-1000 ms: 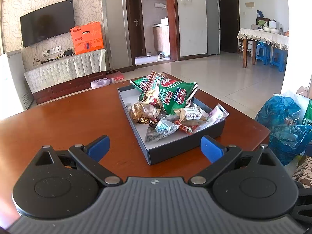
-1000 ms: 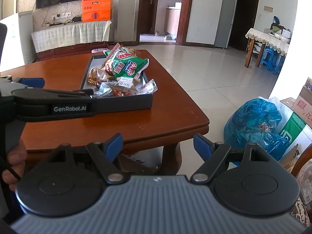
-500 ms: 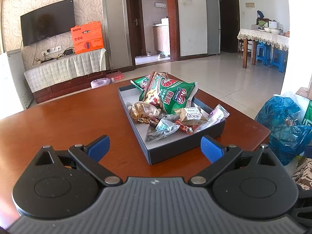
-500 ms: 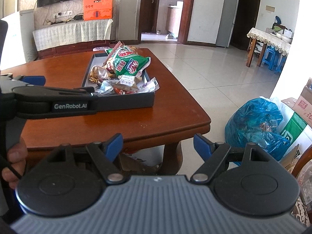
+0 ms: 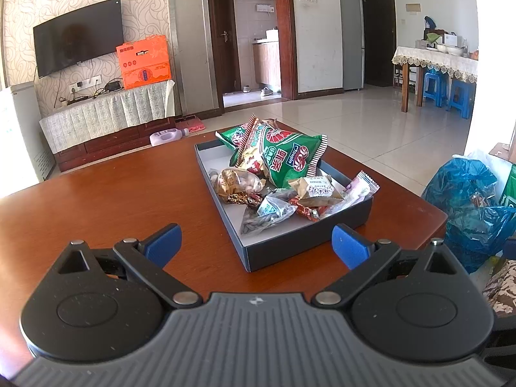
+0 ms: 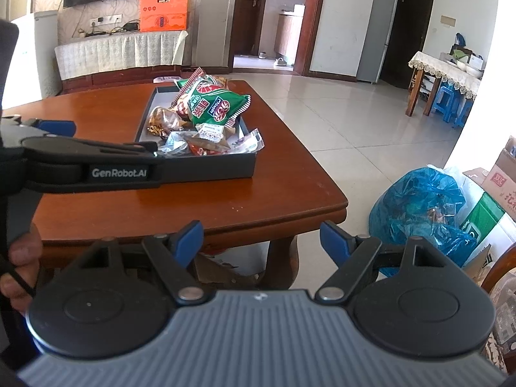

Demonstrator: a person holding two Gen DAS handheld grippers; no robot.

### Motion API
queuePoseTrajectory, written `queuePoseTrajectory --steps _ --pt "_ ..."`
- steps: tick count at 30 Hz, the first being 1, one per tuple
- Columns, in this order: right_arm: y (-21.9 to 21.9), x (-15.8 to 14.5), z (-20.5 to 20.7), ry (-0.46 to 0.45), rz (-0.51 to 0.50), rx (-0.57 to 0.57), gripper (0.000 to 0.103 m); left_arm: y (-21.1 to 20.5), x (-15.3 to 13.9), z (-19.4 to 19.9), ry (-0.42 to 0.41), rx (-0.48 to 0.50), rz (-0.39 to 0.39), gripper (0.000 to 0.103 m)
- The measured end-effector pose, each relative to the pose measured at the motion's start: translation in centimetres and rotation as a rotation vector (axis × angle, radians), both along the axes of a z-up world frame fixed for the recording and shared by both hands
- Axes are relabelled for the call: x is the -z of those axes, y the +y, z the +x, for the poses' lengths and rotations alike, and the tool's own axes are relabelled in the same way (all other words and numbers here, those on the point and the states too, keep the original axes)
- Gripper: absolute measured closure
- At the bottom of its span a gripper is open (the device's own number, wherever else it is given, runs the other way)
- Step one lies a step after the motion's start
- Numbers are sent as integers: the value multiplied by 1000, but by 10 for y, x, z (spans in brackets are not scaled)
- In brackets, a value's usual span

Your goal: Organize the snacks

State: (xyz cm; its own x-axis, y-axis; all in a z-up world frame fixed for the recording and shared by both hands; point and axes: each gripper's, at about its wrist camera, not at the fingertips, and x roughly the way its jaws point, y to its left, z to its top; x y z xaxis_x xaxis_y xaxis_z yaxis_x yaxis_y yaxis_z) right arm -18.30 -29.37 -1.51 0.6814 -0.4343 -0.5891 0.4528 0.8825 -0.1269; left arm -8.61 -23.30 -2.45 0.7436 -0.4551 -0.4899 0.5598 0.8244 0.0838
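Note:
A dark box (image 5: 309, 242) (image 6: 209, 169) with a white floor sits on the brown wooden table (image 5: 113, 200) (image 6: 258, 200) and holds several snack packets. A large green bag (image 5: 287, 158) (image 6: 216, 104) lies on top at the far end, small wrapped snacks (image 5: 267, 208) near the front. My left gripper (image 5: 254, 246) is open and empty, just short of the box's near wall. My right gripper (image 6: 261, 238) is open and empty, past the table's near right edge. The left gripper shows side-on in the right wrist view (image 6: 96, 158).
A blue plastic bag (image 5: 467, 200) (image 6: 419, 206) and cardboard boxes (image 6: 496, 193) stand on the floor right of the table. A TV cabinet with an orange box (image 5: 143, 61) is at the back left. A dining table with blue stools (image 5: 451, 90) is far right.
The right gripper has shifted slightly up and forward toward the table. The left gripper has barely moved. Both stay open.

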Motion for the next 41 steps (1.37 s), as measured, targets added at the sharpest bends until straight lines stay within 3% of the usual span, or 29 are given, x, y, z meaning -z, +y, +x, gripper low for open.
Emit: queuePoseTrajectory --steps 41 --pt "-2 0 2 7 8 -4 22 0 4 -2 -8 6 -21 2"
